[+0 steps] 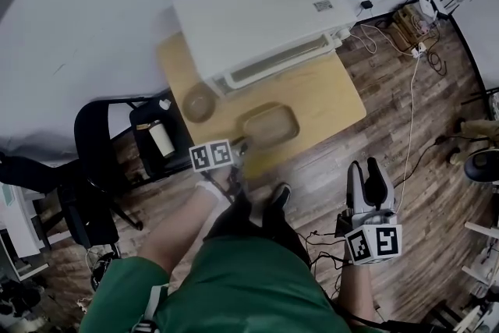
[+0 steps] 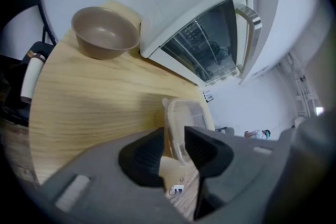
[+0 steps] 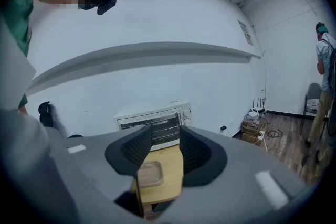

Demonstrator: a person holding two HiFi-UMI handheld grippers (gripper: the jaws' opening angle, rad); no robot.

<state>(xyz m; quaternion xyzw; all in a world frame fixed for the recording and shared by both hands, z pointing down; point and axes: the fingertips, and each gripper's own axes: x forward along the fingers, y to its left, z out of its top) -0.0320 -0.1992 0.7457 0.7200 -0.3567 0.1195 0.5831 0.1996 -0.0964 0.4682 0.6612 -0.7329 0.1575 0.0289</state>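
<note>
Left gripper view: the left gripper (image 2: 176, 148) clamps the clear container (image 2: 185, 115) by the rim between its jaws, best held firm and level; the right gripper (image 3: 165, 152), jaws apart, holds nothing.

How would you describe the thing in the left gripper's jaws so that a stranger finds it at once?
Find the wooden table with the white toaster oven at its back. In front of the oven lies a clear plastic container, its rim between the jaws of the left gripper. Unlike the round brown bowl nearby, it is rectangular and transparent.
</note>
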